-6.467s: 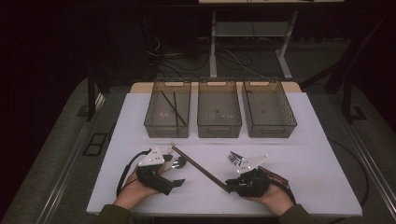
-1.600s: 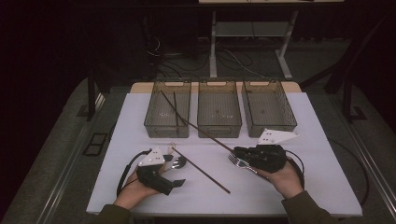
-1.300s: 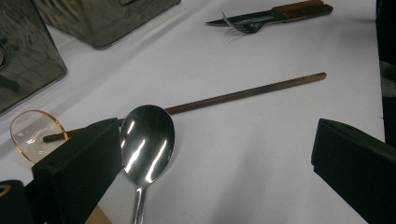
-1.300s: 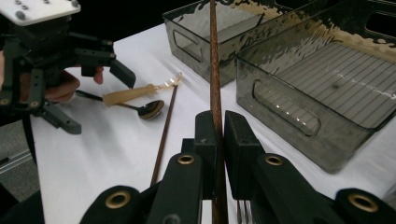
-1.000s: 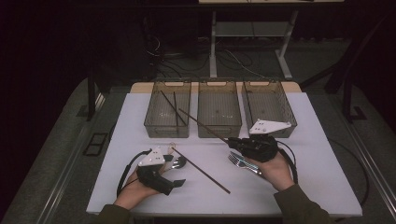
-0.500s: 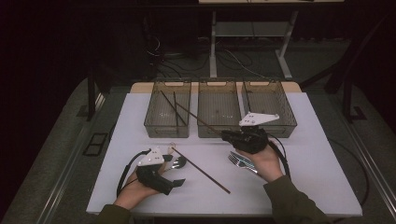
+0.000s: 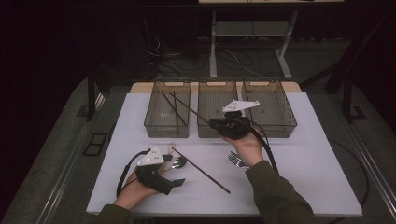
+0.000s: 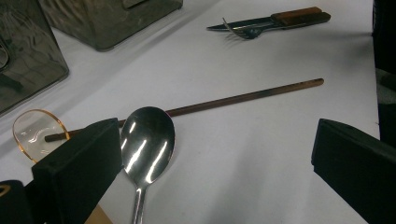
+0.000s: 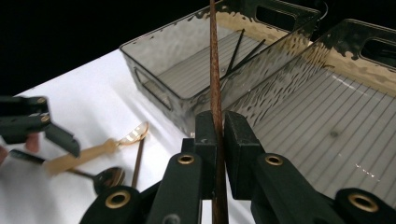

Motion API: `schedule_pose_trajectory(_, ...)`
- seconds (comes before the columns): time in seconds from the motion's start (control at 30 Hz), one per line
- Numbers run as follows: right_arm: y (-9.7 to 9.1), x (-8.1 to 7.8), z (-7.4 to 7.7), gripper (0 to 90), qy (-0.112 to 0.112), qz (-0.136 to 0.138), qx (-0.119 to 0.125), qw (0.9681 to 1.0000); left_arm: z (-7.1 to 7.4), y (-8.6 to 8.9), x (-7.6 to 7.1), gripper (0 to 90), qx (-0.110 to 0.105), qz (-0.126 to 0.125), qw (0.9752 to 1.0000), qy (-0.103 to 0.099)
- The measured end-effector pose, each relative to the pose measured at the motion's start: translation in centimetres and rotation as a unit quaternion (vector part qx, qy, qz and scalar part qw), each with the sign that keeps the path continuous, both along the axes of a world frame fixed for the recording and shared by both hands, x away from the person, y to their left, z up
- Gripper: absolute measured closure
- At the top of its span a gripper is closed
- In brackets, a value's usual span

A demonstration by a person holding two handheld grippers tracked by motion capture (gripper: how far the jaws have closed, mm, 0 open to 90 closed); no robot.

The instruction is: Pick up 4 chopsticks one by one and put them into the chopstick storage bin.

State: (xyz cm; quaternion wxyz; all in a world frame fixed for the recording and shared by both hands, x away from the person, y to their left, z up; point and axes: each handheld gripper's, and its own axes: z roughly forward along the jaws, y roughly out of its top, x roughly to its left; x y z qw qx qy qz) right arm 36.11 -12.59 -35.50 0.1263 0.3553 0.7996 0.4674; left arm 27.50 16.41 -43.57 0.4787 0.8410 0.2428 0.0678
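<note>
Dark room, metal stand legs [image 7: 214, 51] behind white table [image 7: 317, 158]. Three clear bins in row at far edge of table: left bin [image 7: 167, 114] holding two dark chopsticks [image 7: 170, 106], middle bin [image 7: 215, 109] and right bin [image 7: 270, 108] bare. Right gripper [image 7: 215, 123] at middle bin's near wall, jaws clamped on brown chopstick [image 9: 215, 70] slanting toward left bin. Left gripper [image 8: 210, 158] near front edge of table, jaws wide apart, nothing gripped. Steel spoon [image 8: 145, 140], second chopstick [image 8: 243, 98], gold spoon [image 8: 35, 133], fork [image 8: 243, 31] lying on table.

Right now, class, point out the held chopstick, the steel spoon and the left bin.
held chopstick [image 9: 215, 70], right gripper view, mid-shaft above the jaws
steel spoon [image 8: 147, 140], left gripper view, middle of the bowl
left bin [image 7: 166, 127], high view, front wall
</note>
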Motion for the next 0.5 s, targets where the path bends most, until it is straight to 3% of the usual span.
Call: schedule_pose_trajectory(0.5,4.2,3.8,0.6,83.9,0.008,-0.022,-0.016,0.9996,0.1,-0.1,-0.1,1.0,-0.013,-0.001,0.9999,0.006)
